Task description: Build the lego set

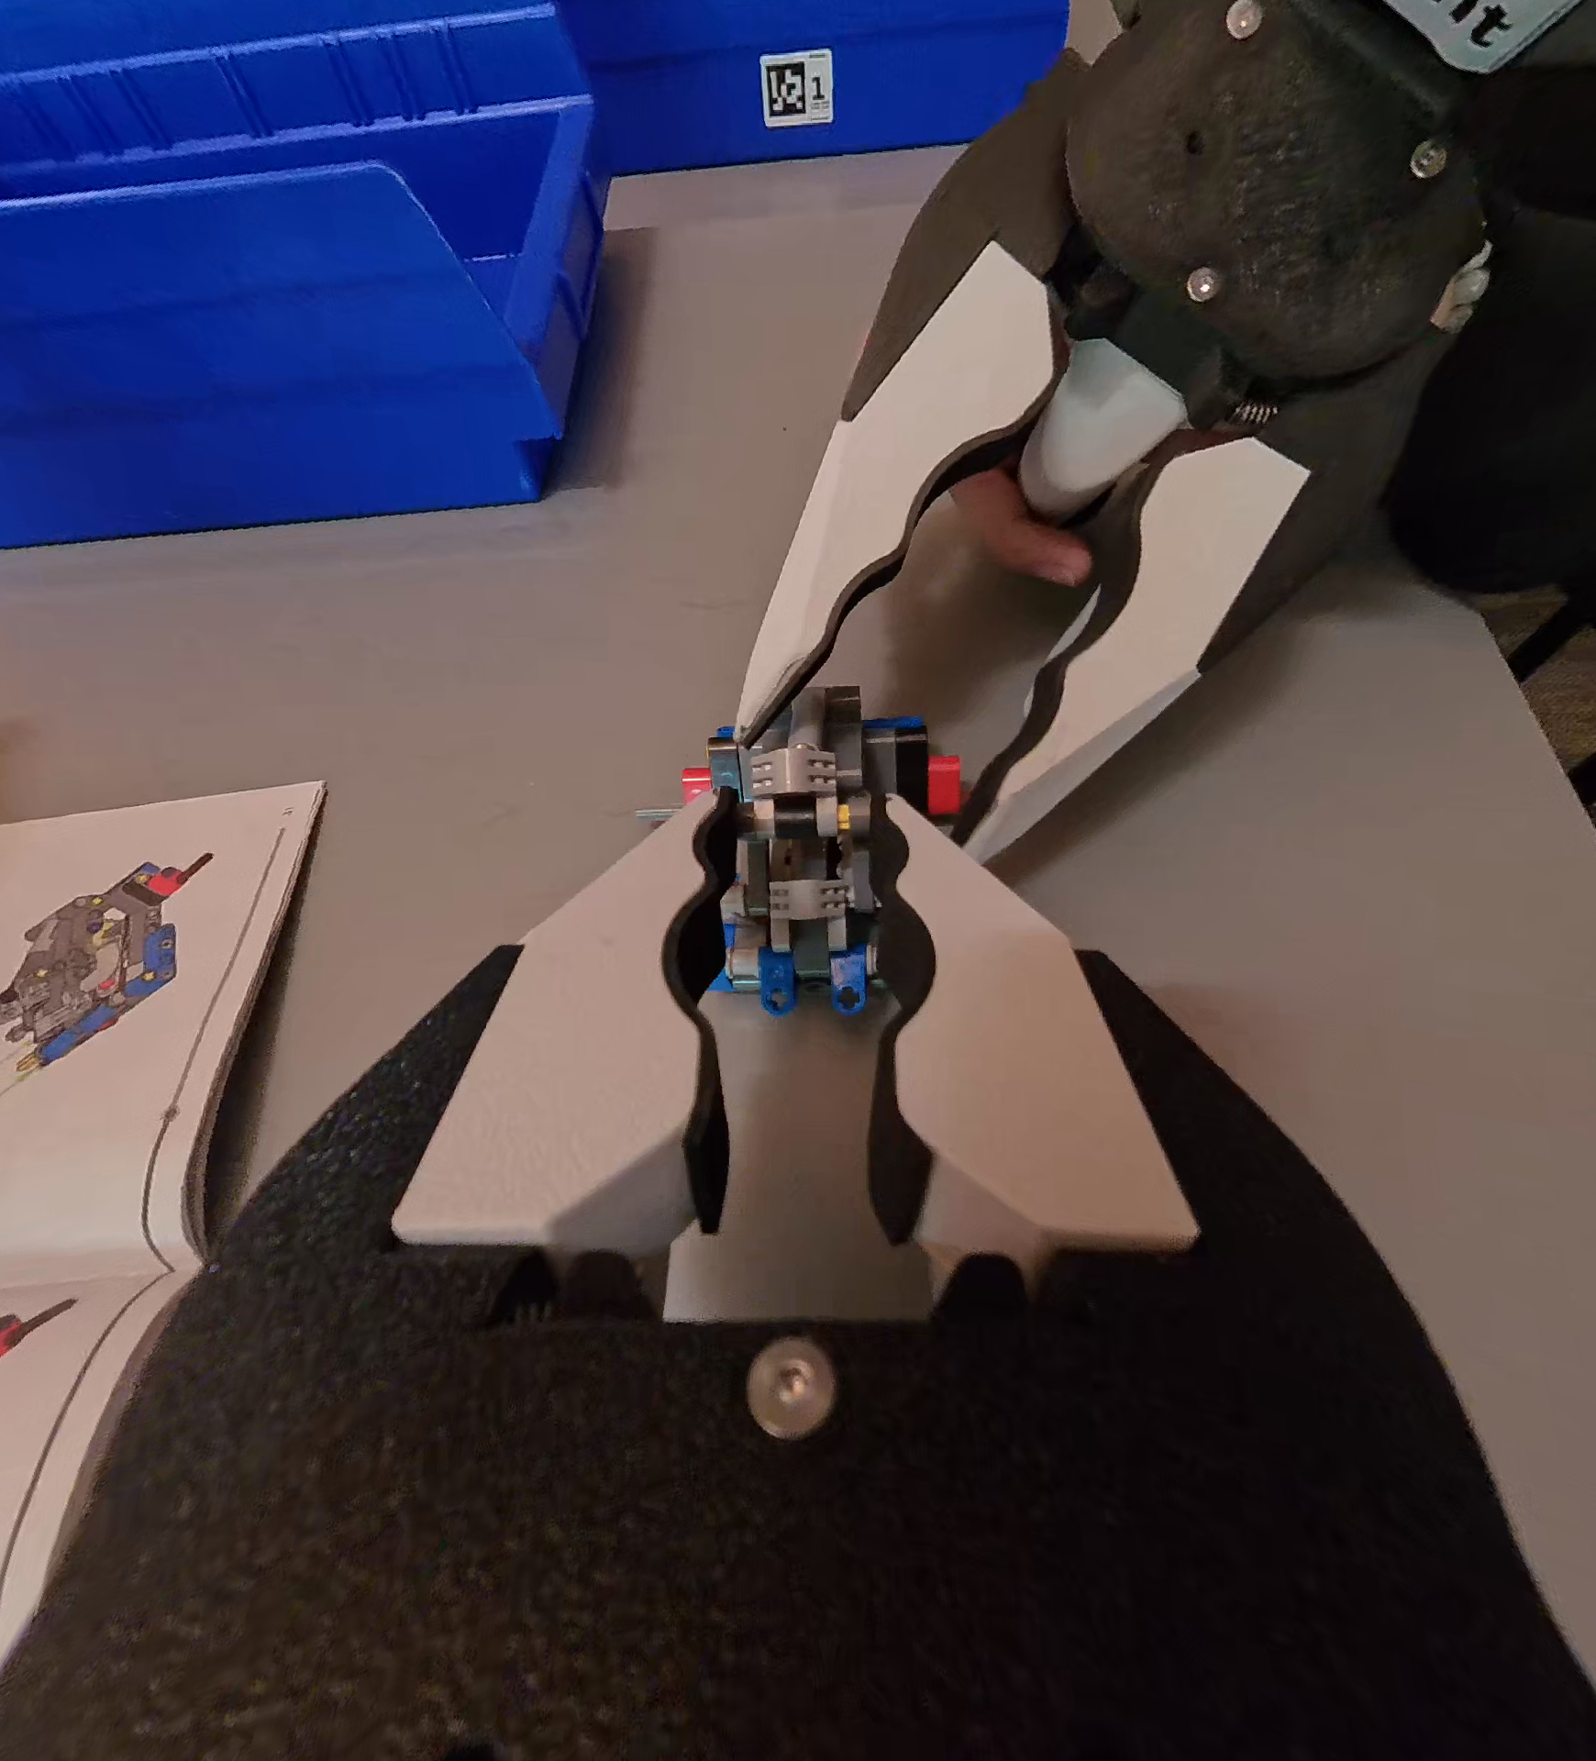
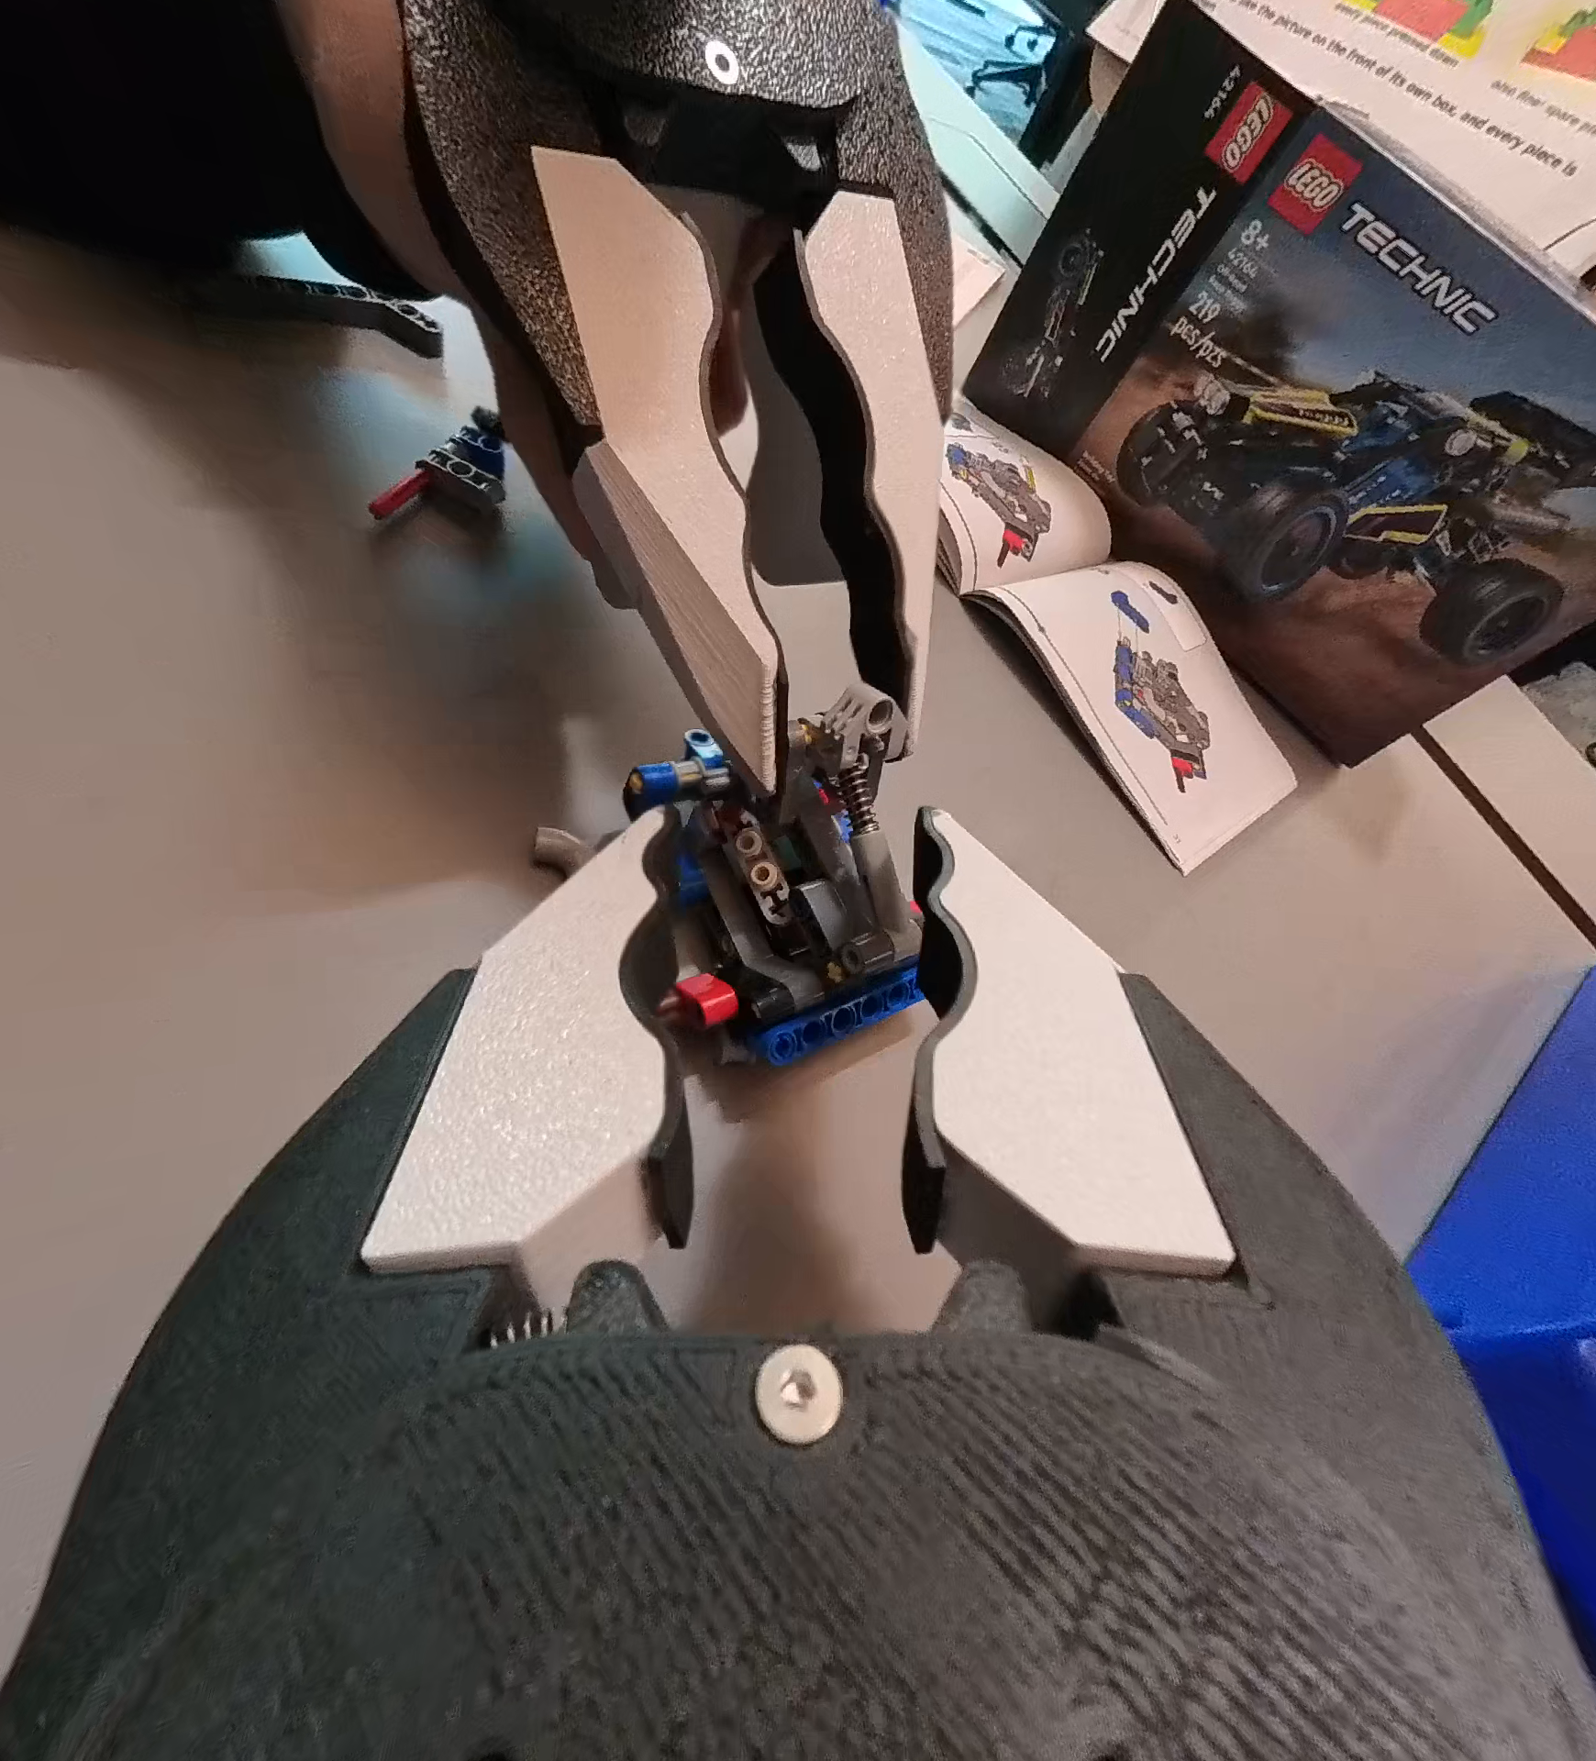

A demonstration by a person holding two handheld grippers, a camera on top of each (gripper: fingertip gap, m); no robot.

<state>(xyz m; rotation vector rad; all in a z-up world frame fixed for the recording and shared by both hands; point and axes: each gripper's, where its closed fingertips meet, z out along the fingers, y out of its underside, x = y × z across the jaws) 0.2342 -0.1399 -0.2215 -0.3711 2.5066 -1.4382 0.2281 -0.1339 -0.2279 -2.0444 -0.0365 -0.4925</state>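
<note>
Two handheld grippers meet over a half-built toy model (image 2: 804, 915) of grey, blue and black bricks standing on the grey table (image 1: 489, 667). The left gripper (image 1: 804, 819) pinches the model's grey upper part, fingers fairly close together. The right gripper (image 2: 789, 839) stands wider and clasps the base, one finger against the blue beam. An open instruction booklet (image 1: 108, 1001) lies at nine o'clock from the model and blue bins (image 1: 251, 333) at eleven. A small loose cluster of bricks (image 2: 456, 472) sits unattached nearby, well apart.
</note>
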